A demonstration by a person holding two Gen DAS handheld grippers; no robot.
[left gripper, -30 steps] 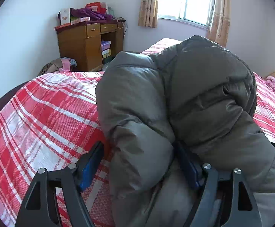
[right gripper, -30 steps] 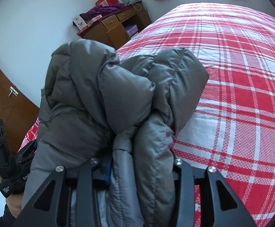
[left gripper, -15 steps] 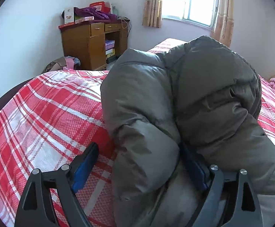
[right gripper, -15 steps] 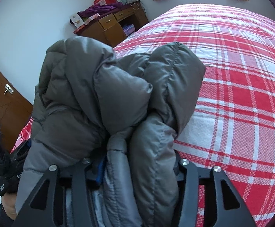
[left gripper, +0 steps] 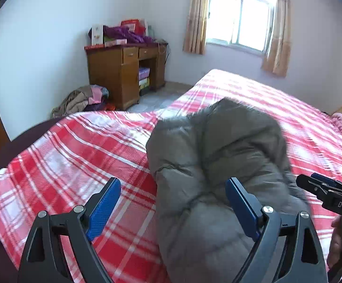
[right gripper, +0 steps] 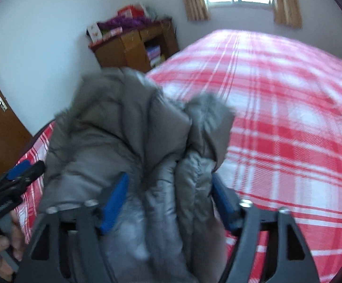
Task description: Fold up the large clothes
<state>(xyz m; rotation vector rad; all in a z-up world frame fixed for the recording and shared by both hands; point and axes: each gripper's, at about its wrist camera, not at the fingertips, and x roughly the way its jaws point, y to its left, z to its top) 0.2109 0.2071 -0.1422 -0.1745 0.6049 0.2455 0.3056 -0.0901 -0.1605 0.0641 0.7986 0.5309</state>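
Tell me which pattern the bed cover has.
The bed cover is red and white plaid, clearest in the left wrist view.
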